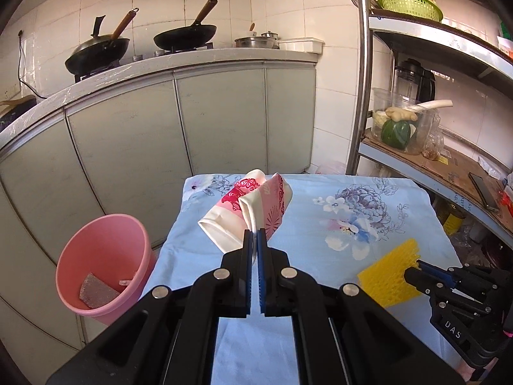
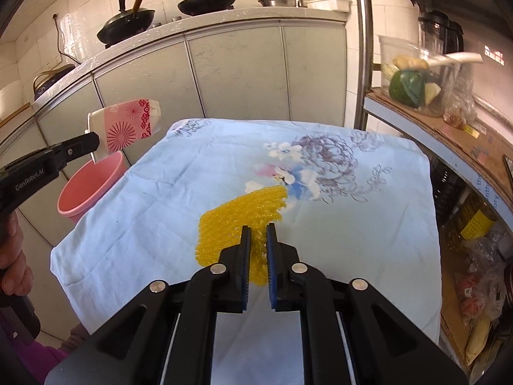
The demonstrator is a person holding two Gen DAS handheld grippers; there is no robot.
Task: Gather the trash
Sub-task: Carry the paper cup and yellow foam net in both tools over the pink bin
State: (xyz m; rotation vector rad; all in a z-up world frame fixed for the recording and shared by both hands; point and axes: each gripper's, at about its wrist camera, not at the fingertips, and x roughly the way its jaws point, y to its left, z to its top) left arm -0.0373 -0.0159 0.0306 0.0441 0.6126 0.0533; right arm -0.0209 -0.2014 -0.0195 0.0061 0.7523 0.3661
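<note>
Floral cloth (image 2: 352, 224); grippers pinch cup (image 1: 253, 211) (crushed), net (image 2: 243, 221).

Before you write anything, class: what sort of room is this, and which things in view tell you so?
Most likely a home kitchen. Black woks sit on a stove atop the tiled counter, grey cabinets run beneath, and a metal shelf holds vegetables.

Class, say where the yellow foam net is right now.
The foam net lies on the floral cloth at its near middle, pinched at its near edge by the right gripper; in the left wrist view it shows lower right.
</note>
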